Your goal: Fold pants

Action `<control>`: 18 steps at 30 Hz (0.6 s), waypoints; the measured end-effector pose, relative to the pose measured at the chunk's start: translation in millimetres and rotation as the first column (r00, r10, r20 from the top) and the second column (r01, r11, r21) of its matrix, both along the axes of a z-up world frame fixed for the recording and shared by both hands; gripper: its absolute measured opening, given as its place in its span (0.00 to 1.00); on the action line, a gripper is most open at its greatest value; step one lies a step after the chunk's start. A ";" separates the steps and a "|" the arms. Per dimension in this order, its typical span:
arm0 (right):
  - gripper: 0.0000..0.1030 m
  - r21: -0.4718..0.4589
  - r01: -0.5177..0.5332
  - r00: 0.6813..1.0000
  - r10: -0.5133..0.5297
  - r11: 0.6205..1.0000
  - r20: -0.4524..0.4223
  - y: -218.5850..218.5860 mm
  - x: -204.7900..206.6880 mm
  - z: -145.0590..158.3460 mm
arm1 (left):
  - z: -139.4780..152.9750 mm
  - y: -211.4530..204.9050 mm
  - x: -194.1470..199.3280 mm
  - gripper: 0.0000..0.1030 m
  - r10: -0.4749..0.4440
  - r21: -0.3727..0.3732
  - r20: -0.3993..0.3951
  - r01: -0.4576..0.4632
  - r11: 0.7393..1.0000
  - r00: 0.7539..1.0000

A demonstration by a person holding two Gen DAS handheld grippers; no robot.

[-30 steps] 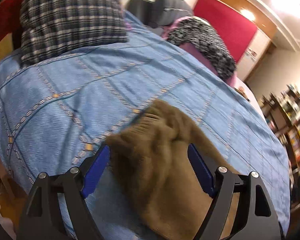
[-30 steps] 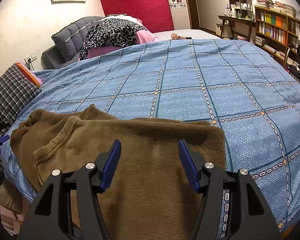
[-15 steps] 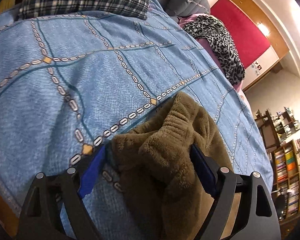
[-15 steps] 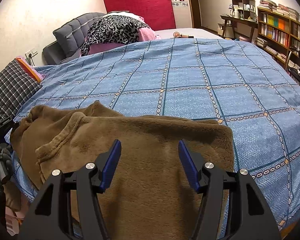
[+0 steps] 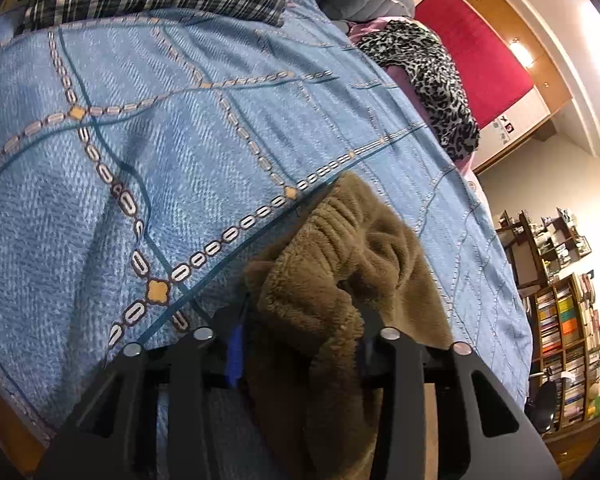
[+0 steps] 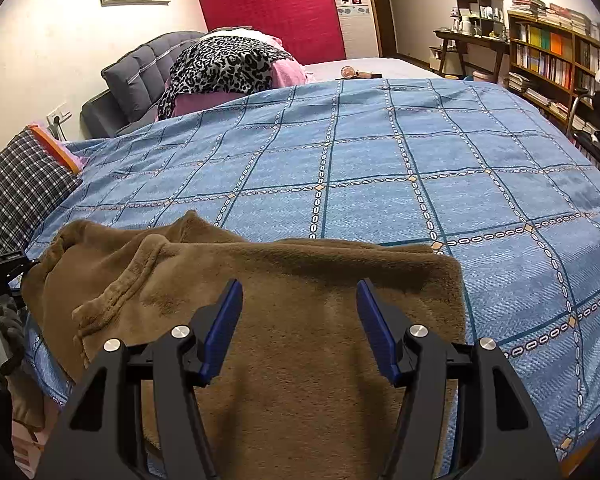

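Brown fleece pants (image 6: 292, 304) lie across the near edge of a bed with a blue checked cover (image 6: 380, 168). Their elastic waistband end (image 5: 340, 248) is bunched at the left. My left gripper (image 5: 300, 332) is shut on that bunched waistband, and the cloth hides most of its blue pads. It shows at the left edge of the right wrist view (image 6: 0, 272). My right gripper (image 6: 300, 308) is open and empty, hovering just above the flat leg part of the pants.
A plaid pillow (image 6: 20, 188) lies at the bed's left side. A leopard-print cloth (image 6: 224, 64) and grey cushions lie at the head of the bed. Bookshelves (image 6: 560, 60) and a desk stand to the right. The bed's edge runs just under both grippers.
My left gripper has closed its jaws on the pants' waistband and moved lower toward the bed. My right gripper has stayed open over the pants, almost still.
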State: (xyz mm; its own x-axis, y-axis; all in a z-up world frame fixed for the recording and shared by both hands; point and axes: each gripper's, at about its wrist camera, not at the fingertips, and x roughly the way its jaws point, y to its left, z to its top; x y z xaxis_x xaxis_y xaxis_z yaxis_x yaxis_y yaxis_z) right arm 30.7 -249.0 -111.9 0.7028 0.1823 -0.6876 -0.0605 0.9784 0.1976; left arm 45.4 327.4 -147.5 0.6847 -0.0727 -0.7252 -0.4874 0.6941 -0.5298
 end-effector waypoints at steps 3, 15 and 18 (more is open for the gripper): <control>0.59 0.012 0.015 1.000 -0.015 1.000 0.005 -5.2 -0.2 1.5 | 16.7 -8.0 -2.3 0.33 -0.012 0.012 0.033 0.012 1.000 0.999; 0.59 0.062 0.040 0.999 -0.042 0.997 0.028 -27.7 -9.3 5.7 | 114.7 -108.4 -1.0 0.31 -0.203 0.214 0.171 0.165 0.963 0.964; 0.59 0.076 0.037 0.999 -0.040 0.996 0.032 -32.4 -12.3 6.2 | 140.0 -146.9 -5.1 0.31 -0.290 0.266 0.207 0.232 0.936 0.934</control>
State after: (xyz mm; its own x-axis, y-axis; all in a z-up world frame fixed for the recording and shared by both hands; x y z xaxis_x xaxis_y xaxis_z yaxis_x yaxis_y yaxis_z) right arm 18.4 -281.4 -105.7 0.7326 0.2053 -0.6490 -0.0311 0.9625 0.2694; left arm 40.3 180.5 -7.5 0.8192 -0.1214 -0.5604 -0.1513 0.8970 -0.4154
